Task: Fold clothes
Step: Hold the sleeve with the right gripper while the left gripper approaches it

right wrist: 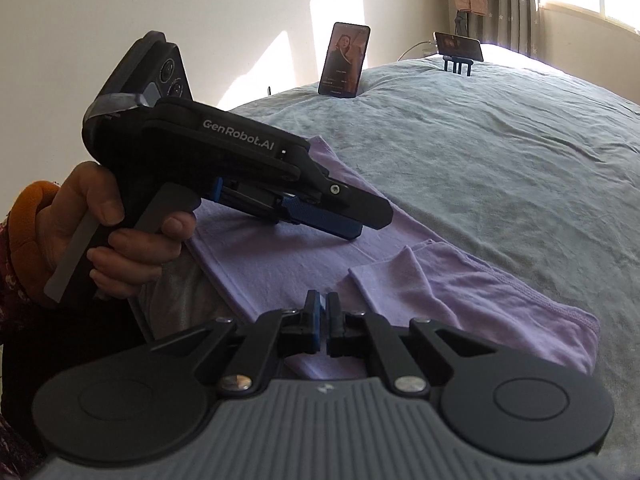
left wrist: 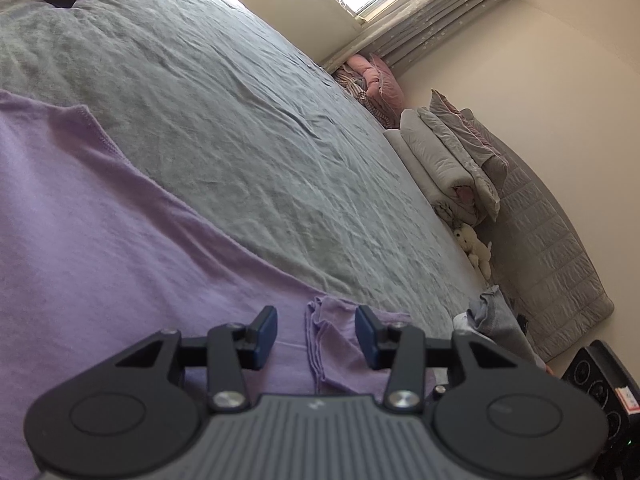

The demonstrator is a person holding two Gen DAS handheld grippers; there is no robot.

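Observation:
A lilac garment (left wrist: 92, 216) lies spread on the grey-green bed cover (left wrist: 248, 112). My left gripper (left wrist: 316, 332) is open just above the garment's edge, with a small raised fold of lilac cloth (left wrist: 326, 344) lying between its blue pads and neither pad touching it. In the right wrist view the garment (right wrist: 460, 292) shows a folded flap, and a hand (right wrist: 116, 232) holds the left gripper (right wrist: 356, 228) low over the cloth. My right gripper (right wrist: 322, 316) is shut, hovering over the garment's near edge with no cloth seen between its pads.
Two phones on stands (right wrist: 345, 60) (right wrist: 458, 46) sit at the bed's far side. Folded quilts (left wrist: 448, 160), a white soft toy (left wrist: 474, 248) and a grey garment (left wrist: 490, 316) lie along the wall by the padded mat (left wrist: 548, 260). A curtained window (left wrist: 420, 4) is behind.

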